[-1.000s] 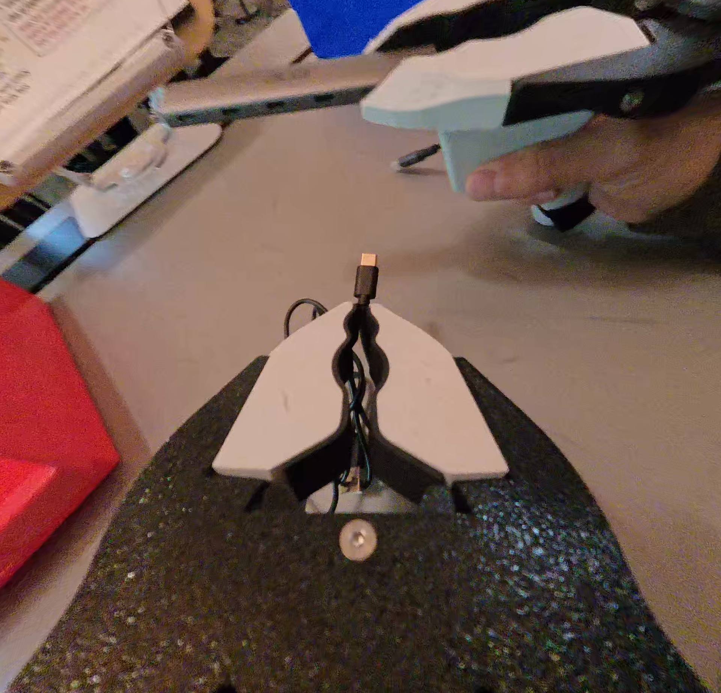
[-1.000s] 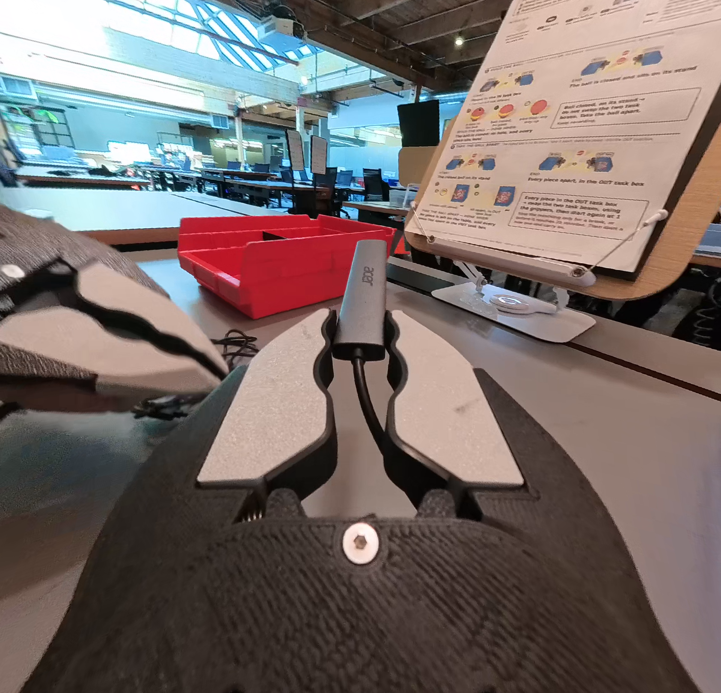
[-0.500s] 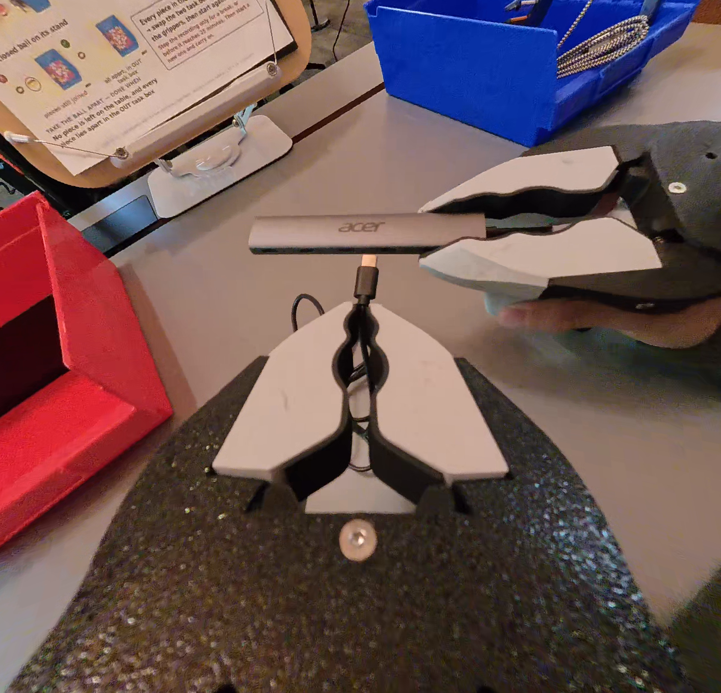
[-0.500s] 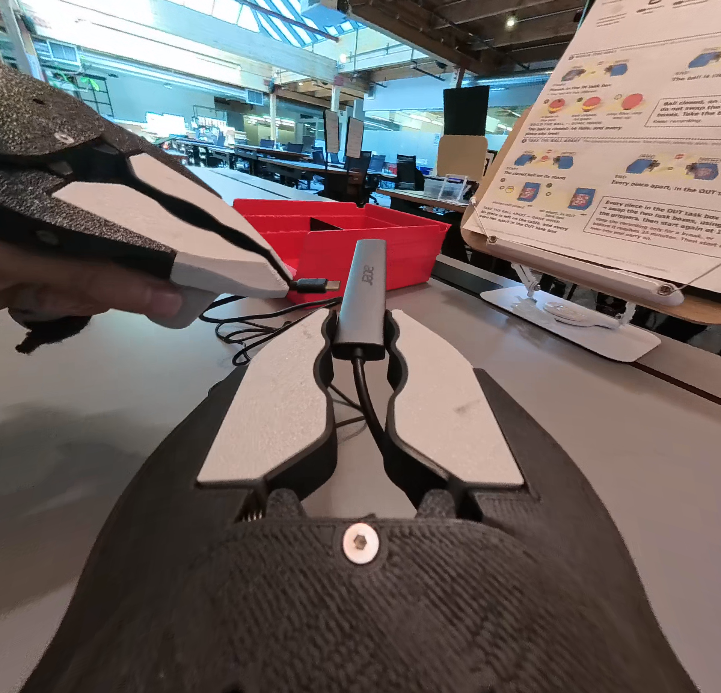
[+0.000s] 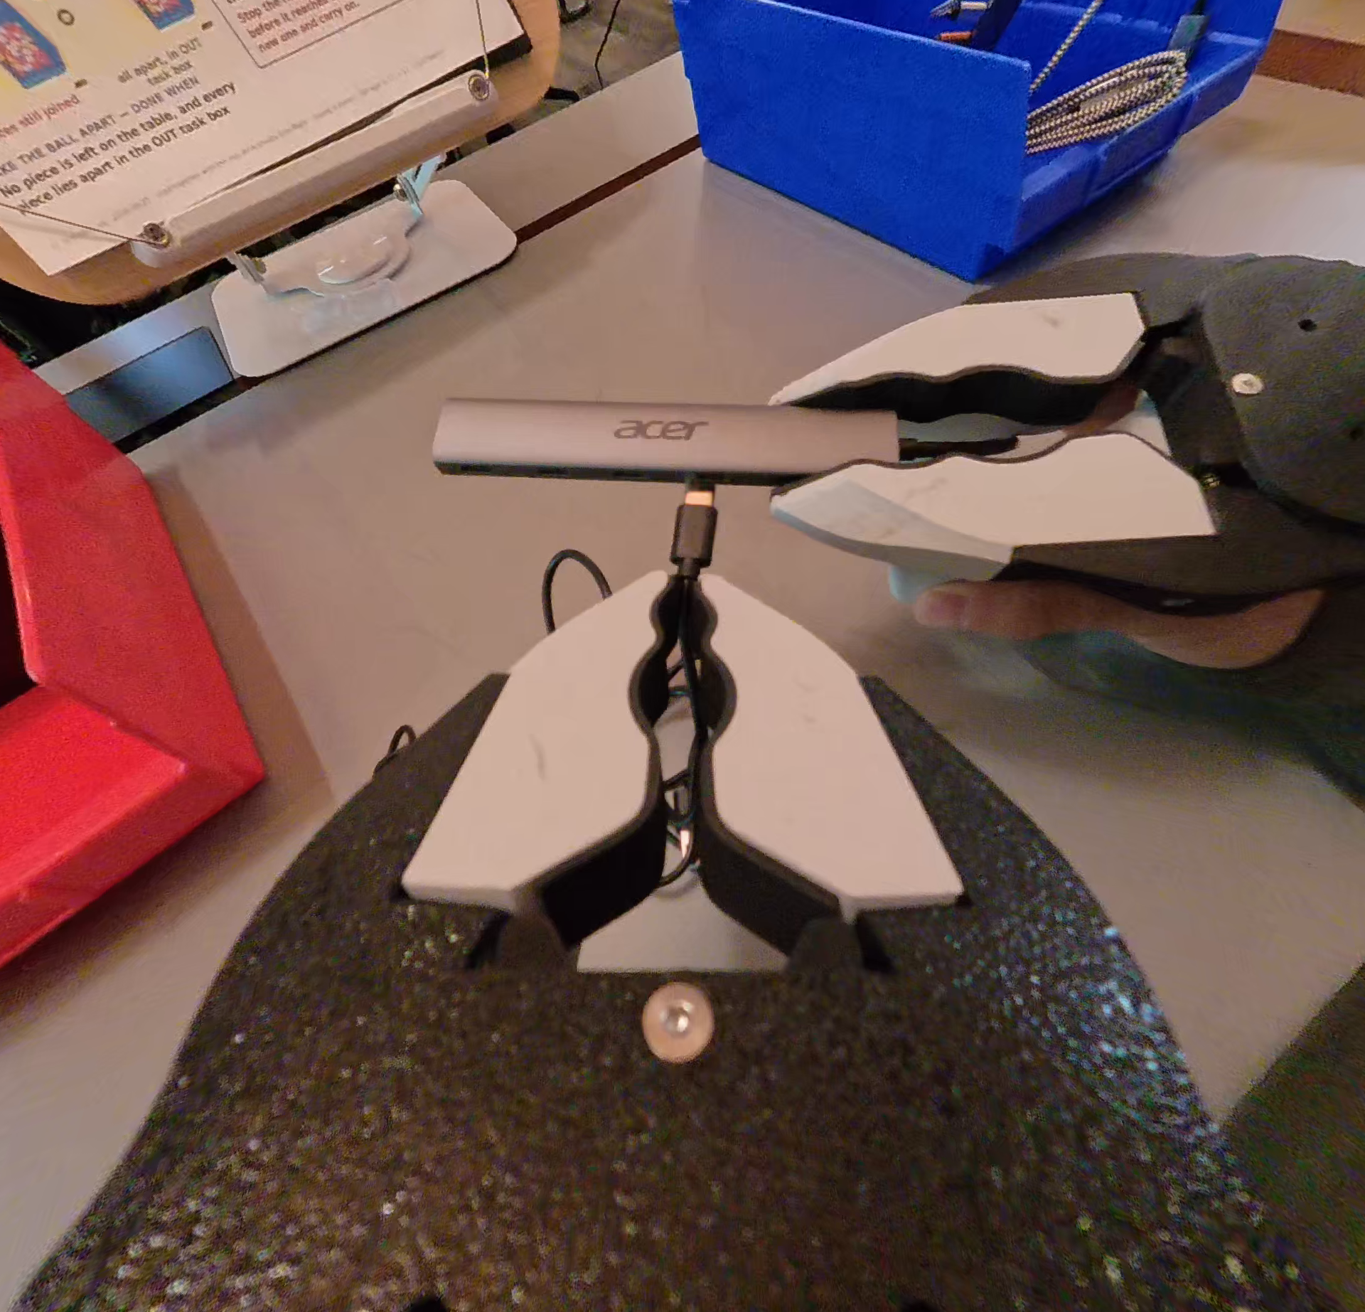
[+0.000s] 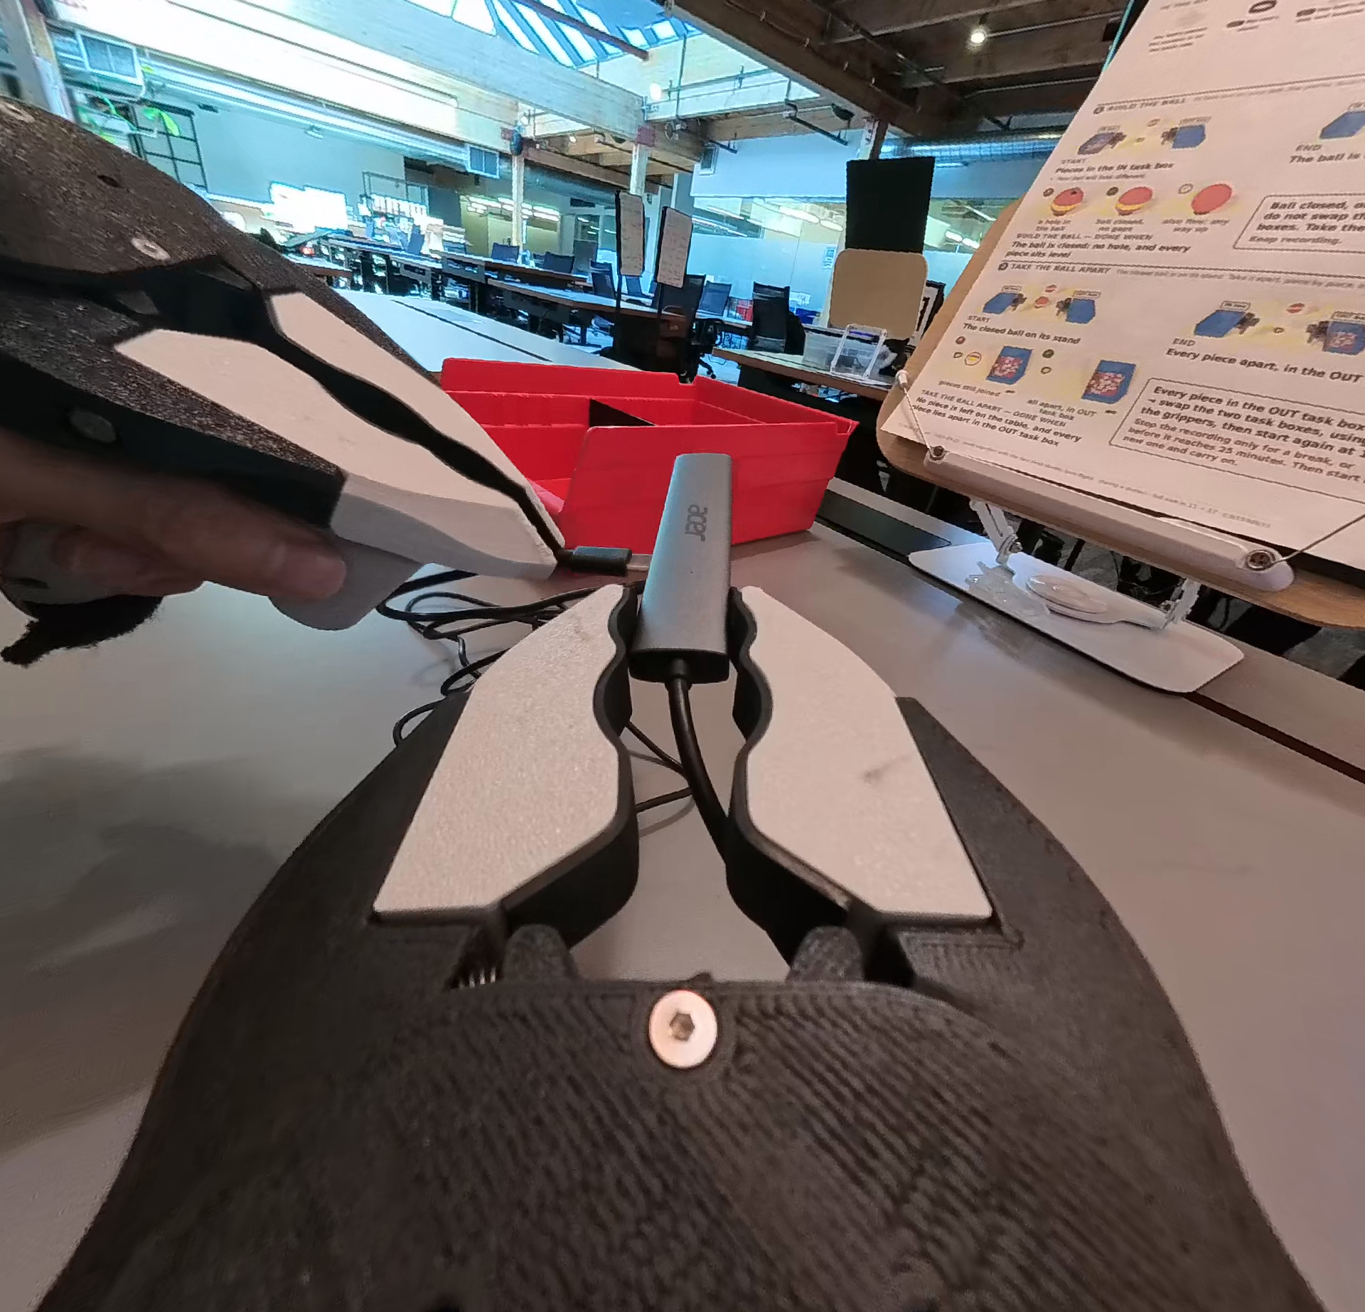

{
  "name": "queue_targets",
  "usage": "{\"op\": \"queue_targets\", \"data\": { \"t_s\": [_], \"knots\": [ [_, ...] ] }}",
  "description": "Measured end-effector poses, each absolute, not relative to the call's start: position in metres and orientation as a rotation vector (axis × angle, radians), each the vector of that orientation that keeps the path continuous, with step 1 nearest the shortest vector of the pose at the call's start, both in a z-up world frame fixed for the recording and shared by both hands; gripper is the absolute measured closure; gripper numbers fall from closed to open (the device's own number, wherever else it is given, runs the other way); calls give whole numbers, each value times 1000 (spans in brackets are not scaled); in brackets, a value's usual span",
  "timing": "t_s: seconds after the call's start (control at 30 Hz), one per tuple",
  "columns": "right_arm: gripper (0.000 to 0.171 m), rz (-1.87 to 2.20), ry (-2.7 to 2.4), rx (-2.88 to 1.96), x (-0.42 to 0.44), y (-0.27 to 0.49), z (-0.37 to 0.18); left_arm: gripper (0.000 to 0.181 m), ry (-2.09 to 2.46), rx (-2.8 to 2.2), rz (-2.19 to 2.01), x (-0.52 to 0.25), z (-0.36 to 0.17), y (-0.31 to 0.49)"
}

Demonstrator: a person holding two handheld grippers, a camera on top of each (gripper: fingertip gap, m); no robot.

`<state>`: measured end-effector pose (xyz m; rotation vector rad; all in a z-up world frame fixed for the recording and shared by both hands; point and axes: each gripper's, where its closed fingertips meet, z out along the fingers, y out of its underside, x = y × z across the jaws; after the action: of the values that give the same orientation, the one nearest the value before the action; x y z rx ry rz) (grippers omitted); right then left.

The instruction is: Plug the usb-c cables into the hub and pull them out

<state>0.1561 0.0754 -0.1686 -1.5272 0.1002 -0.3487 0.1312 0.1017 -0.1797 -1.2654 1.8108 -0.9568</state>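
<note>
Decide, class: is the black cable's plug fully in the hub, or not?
Not fully in. The plug meets the hub at a side port, but its metal tip still shows below the hub's edge.

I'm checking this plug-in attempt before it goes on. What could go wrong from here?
1. The plug sits at a port on the hub's side with its metal tip still showing; pushed at a slant, it might jam.
2. The right gripper holds the hub only near its cable end, so a push could swing it.
3. The left gripper pinches the thin cable behind the plug, which might slip or bend.
</note>
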Motion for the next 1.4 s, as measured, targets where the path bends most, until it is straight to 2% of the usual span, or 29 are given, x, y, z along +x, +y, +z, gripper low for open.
{"op": "queue_targets", "data": {
  "t_s": [0.5, 0.73, 0.9, 1.03, 1.4],
  "knots": [
    [147, -364, 93, -1535, 155, 76, -170, 179, 1772, -1258, -998, 133, -177, 98],
    [147, -277, 167, -1484, 164, 70, -164, 178, 1651, -1075, -1141, 143, -168, 91],
    [147, -265, 178, -1469, 165, 68, -163, 164, 1586, -1007, -1190, 147, -167, 94],
    [147, -263, 166, -1471, 164, 69, -163, 162, 1578, -988, -1263, 145, -164, 88],
    [147, -286, 155, -1468, 162, 70, -162, 171, 1548, -988, -1246, 147, -166, 84]
  ]
}}
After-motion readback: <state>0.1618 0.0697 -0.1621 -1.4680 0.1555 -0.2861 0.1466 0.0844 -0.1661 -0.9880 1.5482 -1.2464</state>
